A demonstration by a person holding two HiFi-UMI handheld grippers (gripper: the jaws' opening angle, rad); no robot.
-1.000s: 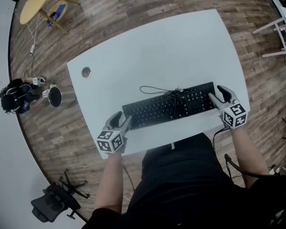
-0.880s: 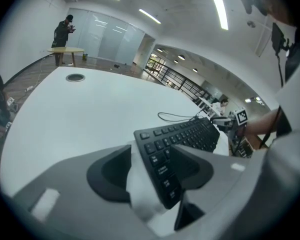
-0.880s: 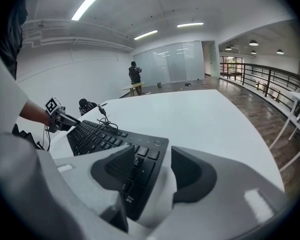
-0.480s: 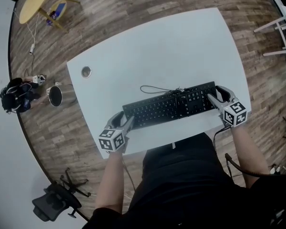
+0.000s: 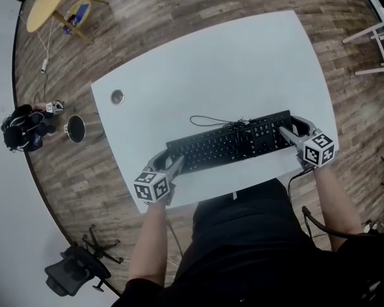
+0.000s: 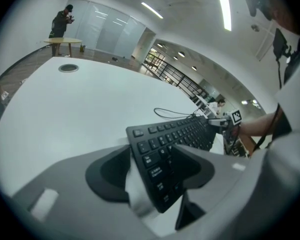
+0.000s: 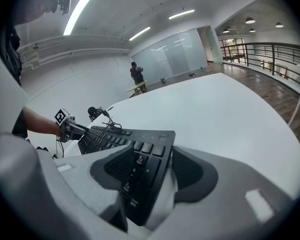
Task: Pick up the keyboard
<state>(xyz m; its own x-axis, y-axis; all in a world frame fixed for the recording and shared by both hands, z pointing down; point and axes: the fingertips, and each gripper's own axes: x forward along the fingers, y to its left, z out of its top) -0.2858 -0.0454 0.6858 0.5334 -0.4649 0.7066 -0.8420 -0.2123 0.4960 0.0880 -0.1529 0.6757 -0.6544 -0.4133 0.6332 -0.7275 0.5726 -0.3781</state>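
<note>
A black keyboard (image 5: 230,142) lies flat on the white table (image 5: 211,62), close to its near edge, with its thin cable (image 5: 208,120) looped behind it. My left gripper (image 5: 166,162) straddles the keyboard's left end. In the left gripper view that end (image 6: 155,154) sits between the dark pads (image 6: 107,171), with a white gap beside it. My right gripper (image 5: 292,128) straddles the right end the same way, and the number keys (image 7: 140,169) stand between its pads (image 7: 190,171). Both pairs of jaws have just been opening and stand open around the keyboard.
A round cable grommet (image 5: 117,96) sits near the table's far left corner. On the wooden floor are a yellow round table (image 5: 48,2), a round bin (image 5: 75,128), a black bag (image 5: 19,130), an office chair (image 5: 70,274) and a white chair (image 5: 377,43). A person (image 6: 62,19) stands far off.
The keyboard lies where it was. Both grippers stay at its ends, and the right one has tilted slightly.
</note>
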